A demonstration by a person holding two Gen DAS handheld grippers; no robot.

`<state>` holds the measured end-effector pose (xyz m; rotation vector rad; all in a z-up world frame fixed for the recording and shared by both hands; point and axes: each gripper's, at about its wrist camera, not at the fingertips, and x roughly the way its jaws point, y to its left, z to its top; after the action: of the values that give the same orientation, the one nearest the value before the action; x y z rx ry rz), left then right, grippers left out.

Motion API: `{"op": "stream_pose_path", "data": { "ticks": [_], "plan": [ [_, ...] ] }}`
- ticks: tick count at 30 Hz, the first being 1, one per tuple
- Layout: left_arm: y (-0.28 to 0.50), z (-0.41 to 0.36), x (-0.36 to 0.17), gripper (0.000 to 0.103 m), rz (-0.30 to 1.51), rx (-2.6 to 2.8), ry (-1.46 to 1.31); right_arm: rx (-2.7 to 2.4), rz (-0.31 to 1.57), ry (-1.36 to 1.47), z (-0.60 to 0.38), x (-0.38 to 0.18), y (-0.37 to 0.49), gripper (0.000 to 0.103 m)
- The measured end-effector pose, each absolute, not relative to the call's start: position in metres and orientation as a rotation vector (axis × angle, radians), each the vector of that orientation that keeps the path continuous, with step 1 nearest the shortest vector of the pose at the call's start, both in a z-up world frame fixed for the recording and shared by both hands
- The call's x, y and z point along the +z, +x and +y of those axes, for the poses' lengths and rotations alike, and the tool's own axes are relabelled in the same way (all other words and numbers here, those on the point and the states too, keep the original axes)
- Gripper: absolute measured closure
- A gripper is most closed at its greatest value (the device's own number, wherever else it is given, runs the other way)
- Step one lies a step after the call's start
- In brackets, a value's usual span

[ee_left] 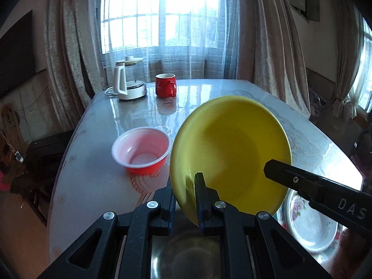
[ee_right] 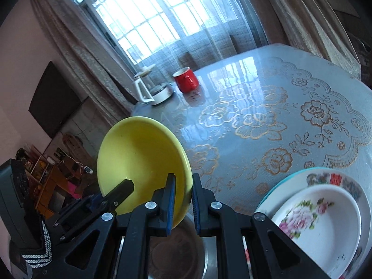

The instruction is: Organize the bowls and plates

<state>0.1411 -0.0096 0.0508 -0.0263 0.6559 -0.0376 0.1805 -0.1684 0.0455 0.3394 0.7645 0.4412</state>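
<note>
While your left gripper (ee_left: 188,200) clamps the yellow plate's (ee_left: 232,148) near rim, fingers nearly closed on it, your right gripper (ee_right: 182,200) straddles the opposite rim — jaws slightly apart, and you cannot tell if both pads touch. You hold the plate tilted above the table (ee_right: 255,107). A steel bowl (ee_left: 186,255) sits beneath it; floral plates (ee_right: 320,220) are stacked to the right. Farther off: a red bowl (ee_left: 141,151), then a mug (ee_left: 165,85) and kettle (ee_left: 127,83).

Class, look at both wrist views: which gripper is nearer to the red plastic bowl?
Left. The left gripper, gripping the yellow plate, sits just beside the red plastic bowl; the right gripper is at the plate's far side.
</note>
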Motion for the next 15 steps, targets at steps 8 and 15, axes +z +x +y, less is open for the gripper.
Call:
{"op": "stream_pose_path", "data": {
  "ticks": [8,15],
  "plan": [
    [0.104,0.006,0.035,0.088,0.646,-0.018,-0.029,0.469,0.758,0.33,-0.155,0.035,0.143,0.089],
    [0.087,0.013,0.018,0.088,0.673,-0.008,-0.032,0.484,0.804,0.326,-0.149,0.021,0.128,0.088]
  ]
}}
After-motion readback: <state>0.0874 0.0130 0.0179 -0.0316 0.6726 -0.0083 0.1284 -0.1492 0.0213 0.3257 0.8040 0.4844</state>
